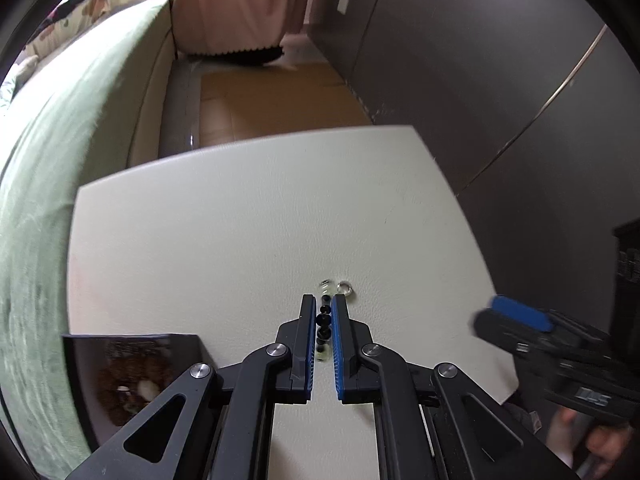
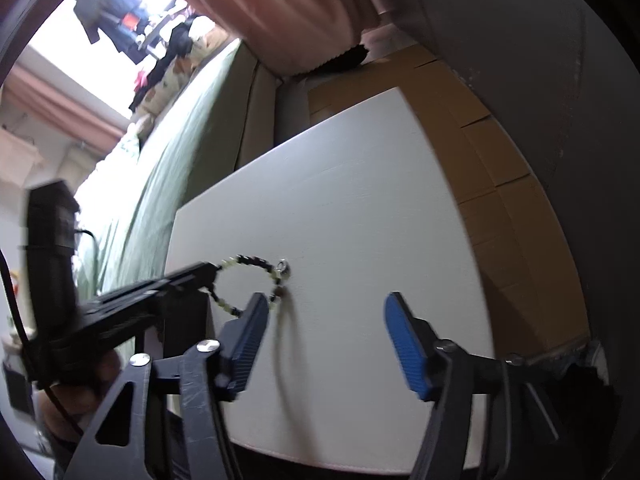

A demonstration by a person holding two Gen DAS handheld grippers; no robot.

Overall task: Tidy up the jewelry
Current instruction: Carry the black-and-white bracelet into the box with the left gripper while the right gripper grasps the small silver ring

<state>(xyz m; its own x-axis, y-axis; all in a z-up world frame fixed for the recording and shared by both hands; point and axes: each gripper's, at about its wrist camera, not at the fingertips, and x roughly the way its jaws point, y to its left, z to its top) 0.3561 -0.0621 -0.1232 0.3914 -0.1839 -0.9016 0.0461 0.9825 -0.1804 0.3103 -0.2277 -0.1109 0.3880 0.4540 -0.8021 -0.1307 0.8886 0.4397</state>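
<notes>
Low in the frame's centre, the left gripper was clamped on a beaded bracelet, its loop hanging (seemingly just clear) over the white table. A steady, level carry toward the dark box at lower left would probably suit best. At lower right, the right gripper stood wide apart and empty, close enough to snag the beads.

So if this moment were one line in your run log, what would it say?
left gripper: shut on beaded bracelet | right gripper: open, holding nothing | bracelet: above white tabletop | dark box: by left gripper
</notes>
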